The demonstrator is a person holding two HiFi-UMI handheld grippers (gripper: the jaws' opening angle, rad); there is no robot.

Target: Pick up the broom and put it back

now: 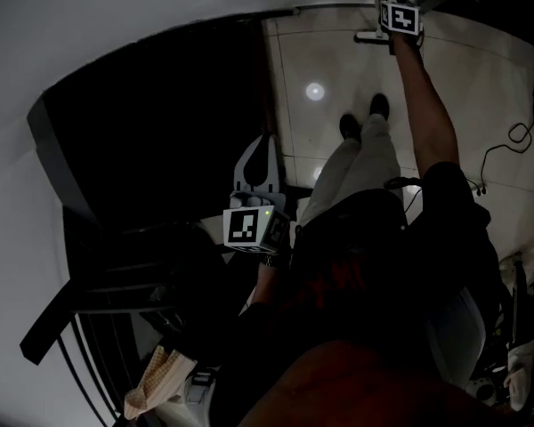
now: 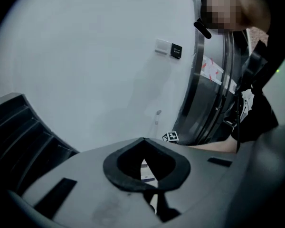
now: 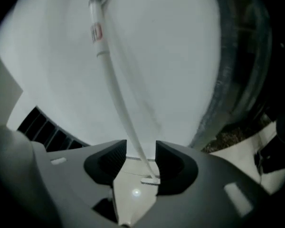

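Propped against the white wall (image 3: 171,56): the broom (image 3: 115,89), a thin white pole with a grey cap and a red label near its top. Leaning on that wall, foot down on the pale tiled floor (image 1: 338,69) at the wall's base.

Stretched toward the wall on a straight arm: the right gripper (image 3: 141,152). Jaws well apart, with the lower part of the pole showing in the gap between them, closer to the right-hand jaw. No squeeze on the pole; contact with that jaw impossible to judge.

Held back from the wall, close to the person's body: the left gripper (image 2: 141,140). Jaw tips pressed together, only a small diamond-shaped opening behind them. Nothing gripped.

On the wall, above the left gripper: a white switch plate (image 2: 163,45) with a small black plate (image 2: 176,51) touching its side. Just beside the wall: a metal door frame (image 2: 202,99). Along the wall, on the other side: a black slatted unit (image 1: 160,132). Between body and wall, planted on the tiles: dark shoes (image 1: 379,106).
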